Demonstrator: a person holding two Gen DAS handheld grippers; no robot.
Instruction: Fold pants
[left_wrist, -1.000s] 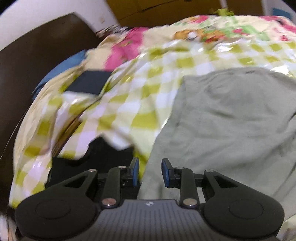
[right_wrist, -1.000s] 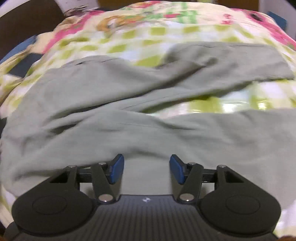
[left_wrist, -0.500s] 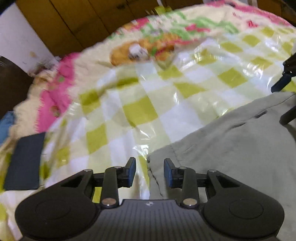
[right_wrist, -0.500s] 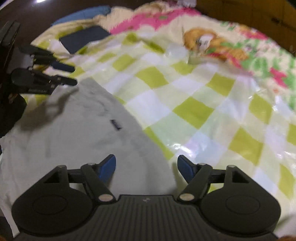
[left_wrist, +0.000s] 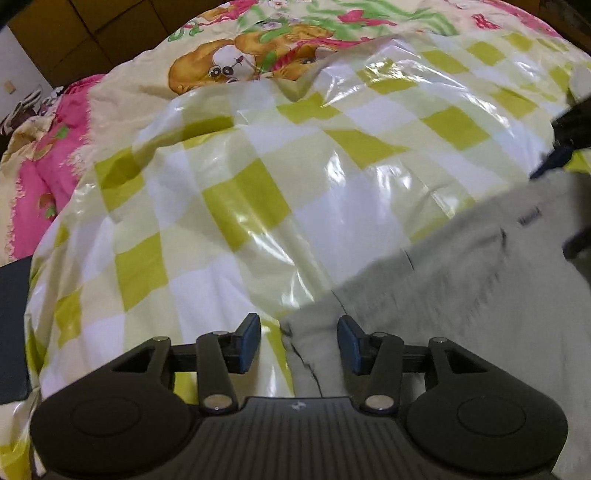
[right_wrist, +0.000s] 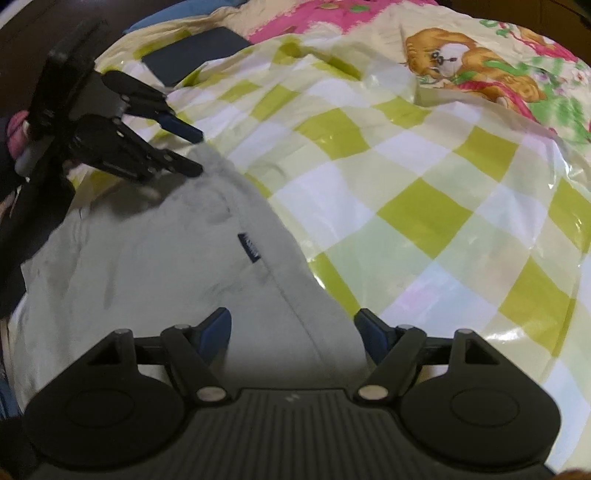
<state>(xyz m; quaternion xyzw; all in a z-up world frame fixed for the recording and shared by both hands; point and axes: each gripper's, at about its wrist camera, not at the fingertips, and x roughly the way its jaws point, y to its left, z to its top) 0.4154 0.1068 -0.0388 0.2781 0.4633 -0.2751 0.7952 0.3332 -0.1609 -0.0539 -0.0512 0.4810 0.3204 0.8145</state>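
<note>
Light grey pants lie on a green-and-white checked plastic sheet. A corner of the pants sits between the blue pads of my left gripper; its jaws are opening and the pads stand clear of the cloth. The hemmed edge of the pants, with a small blue label, runs between the wide-apart jaws of my right gripper, which is open. In the right wrist view the left gripper hangs over the far corner. One of the right gripper's fingers shows at the left wrist view's right edge.
The checked sheet covers a bed with cartoon-print and pink bedding. A flat dark blue object lies at the sheet's far left edge. Wooden cupboard doors stand behind the bed.
Both grippers have swung from over the body of the pants to one edge of them, each near a corner. Both pairs of jaws stand wider than before.
</note>
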